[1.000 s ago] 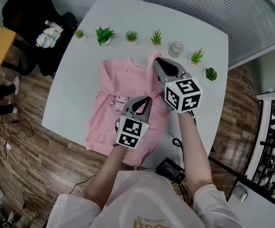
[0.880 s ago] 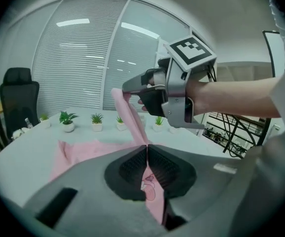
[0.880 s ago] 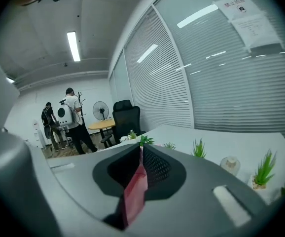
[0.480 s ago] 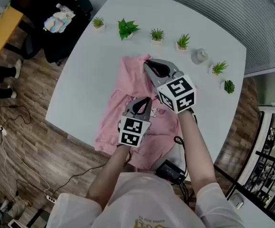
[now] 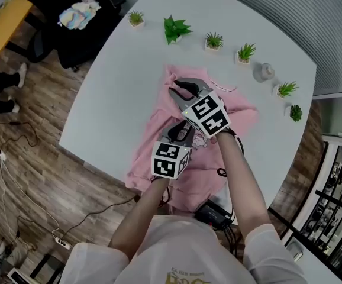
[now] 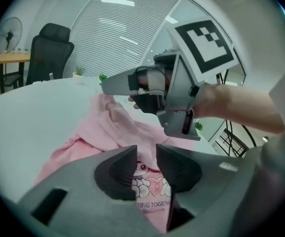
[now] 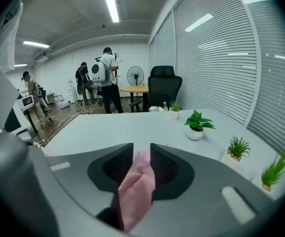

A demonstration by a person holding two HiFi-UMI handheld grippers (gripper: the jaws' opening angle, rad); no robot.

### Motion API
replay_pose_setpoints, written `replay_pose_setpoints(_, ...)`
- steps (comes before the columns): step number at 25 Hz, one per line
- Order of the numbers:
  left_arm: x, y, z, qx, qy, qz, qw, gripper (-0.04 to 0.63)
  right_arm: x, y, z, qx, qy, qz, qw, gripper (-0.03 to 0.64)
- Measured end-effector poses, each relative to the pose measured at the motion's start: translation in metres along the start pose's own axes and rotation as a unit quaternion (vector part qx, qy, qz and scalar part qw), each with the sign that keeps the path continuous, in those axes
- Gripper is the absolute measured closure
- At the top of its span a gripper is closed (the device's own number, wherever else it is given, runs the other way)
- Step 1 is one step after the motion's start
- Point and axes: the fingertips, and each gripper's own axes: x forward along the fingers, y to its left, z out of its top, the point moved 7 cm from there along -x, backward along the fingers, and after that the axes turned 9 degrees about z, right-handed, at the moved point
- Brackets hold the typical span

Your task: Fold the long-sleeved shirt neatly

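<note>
White worktop (image 5: 112,81) carries the pink long-sleeved shirt (image 5: 141,158), which lies at its middle. Both forearms reach forward side by side, with the grippers tilted down over the cloth. The right gripper (image 5: 174,89) has just been opening, a pink fold still lying between its jaws. The left gripper (image 5: 181,126), also just parted, holds nothing. Since a second ago both have sunk lower and crossed leftward over the shirt.

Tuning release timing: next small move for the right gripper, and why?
Probably draw the right gripper straight back off the pink long-sleeved shirt. Its fingers have just been opening, yet a pink fold lies between them; backing off should let it drop onto the shirt on the white table. The left gripper, also just opening, holds nothing.
</note>
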Motion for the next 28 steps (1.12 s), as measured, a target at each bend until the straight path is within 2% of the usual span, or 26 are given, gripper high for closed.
replay_pose_setpoints(2,-0.004,0.007,0.000,-0.012,-0.002,-0.004,0.9999,0.426,0.007,0.004,-0.008,0.010,0.016,0.015,1.000,0.434)
replay_pose_setpoints(5,-0.013,0.017,0.004,-0.022,-0.012,-0.003,0.9997,0.380,-0.004,0.003,-0.016,0.037,0.004,0.002,0.999,0.386)
replay_pose_setpoints(11,-0.022,0.030,0.015,-0.006,-0.021,0.006,0.9997,0.373,-0.059,-0.011,-0.036,0.115,-0.045,-0.072,0.990,0.382)
replay_pose_setpoints(18,-0.023,0.030,0.028,0.030,-0.018,0.002,0.9994,0.368,-0.119,-0.012,-0.072,0.170,-0.057,-0.140,0.974,0.390)
replay_pose_setpoints(22,-0.036,0.030,0.033,0.052,-0.011,-0.011,0.9985,0.371,-0.151,0.003,-0.091,0.202,-0.069,-0.176,0.961,0.390)
replay_pose_setpoints(24,-0.047,0.032,0.033,0.076,-0.002,-0.023,0.9968,0.375,-0.168,0.016,-0.099,0.216,-0.073,-0.196,0.954,0.388)
replay_pose_setpoints(26,-0.056,0.034,0.030,0.101,0.010,-0.039,0.9941,0.414,-0.185,0.033,-0.107,0.231,-0.076,-0.218,0.945,0.385)
replay_pose_setpoints(28,-0.065,0.038,0.026,0.118,0.016,-0.047,0.9917,0.405,-0.201,0.052,-0.116,0.243,-0.078,-0.239,0.937,0.383)
